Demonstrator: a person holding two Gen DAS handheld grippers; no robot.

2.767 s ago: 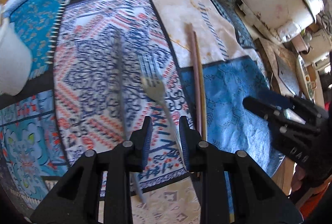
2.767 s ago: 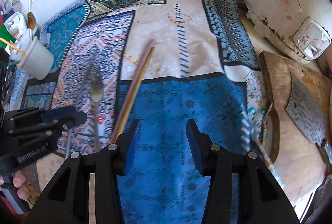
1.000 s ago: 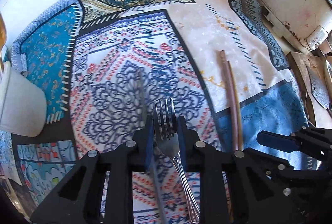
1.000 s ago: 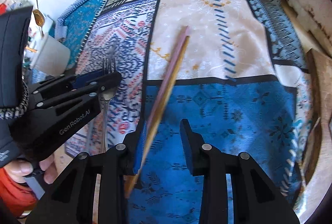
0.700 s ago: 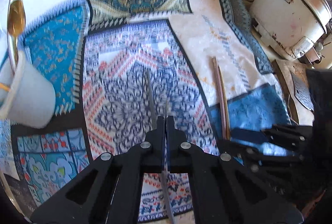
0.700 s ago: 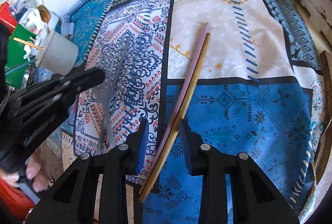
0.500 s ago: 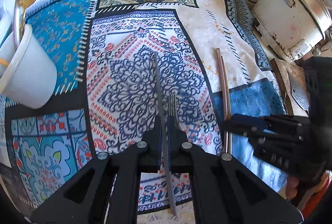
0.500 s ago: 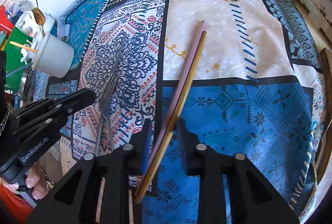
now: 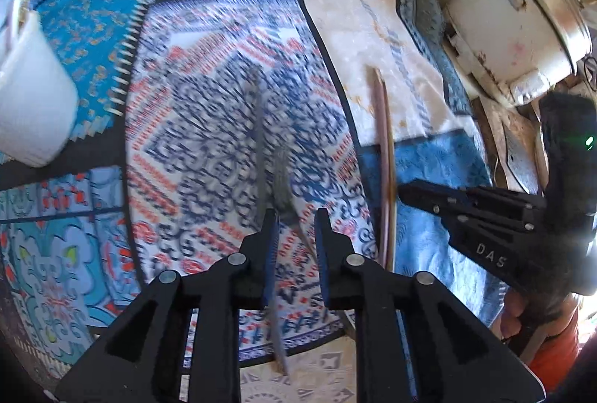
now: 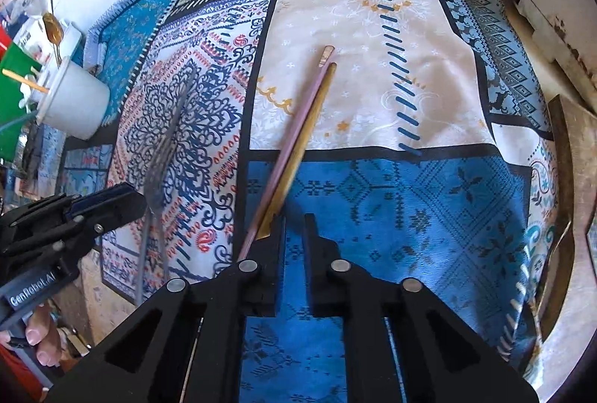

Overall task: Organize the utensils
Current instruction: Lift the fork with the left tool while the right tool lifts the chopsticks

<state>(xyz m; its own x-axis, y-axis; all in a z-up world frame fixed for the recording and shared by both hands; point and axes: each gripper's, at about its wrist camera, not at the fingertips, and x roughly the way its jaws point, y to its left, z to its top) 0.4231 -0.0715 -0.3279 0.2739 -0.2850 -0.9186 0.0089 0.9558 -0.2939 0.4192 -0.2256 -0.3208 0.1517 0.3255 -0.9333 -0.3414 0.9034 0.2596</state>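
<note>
A metal fork (image 9: 282, 179) and a grey knife (image 9: 258, 127) lie side by side on the patterned cloth. My left gripper (image 9: 296, 227) is open just above the fork's neck, holding nothing; it also shows in the right wrist view (image 10: 112, 201). A pair of chopsticks (image 10: 298, 138), one pink and one tan, lies on the cloth; it shows in the left wrist view (image 9: 384, 149) too. My right gripper (image 10: 294, 231) has its jaws a narrow gap apart, empty, with the chopsticks' near ends beside its left finger. A white cup (image 10: 74, 104) with utensils stands at far left.
A white rice cooker (image 9: 515, 30) stands at the back right. A wooden cutting board (image 10: 571, 179) with a cleaver lies at the right edge. Green and red packages (image 10: 15, 82) stand behind the cup. The cloth (image 10: 373, 11) covers most of the counter.
My left gripper, shut on the fork half a second ago, has opened and the fork lies on the cloth. My right gripper has shifted right, so the chopsticks are now left of its jaws.
</note>
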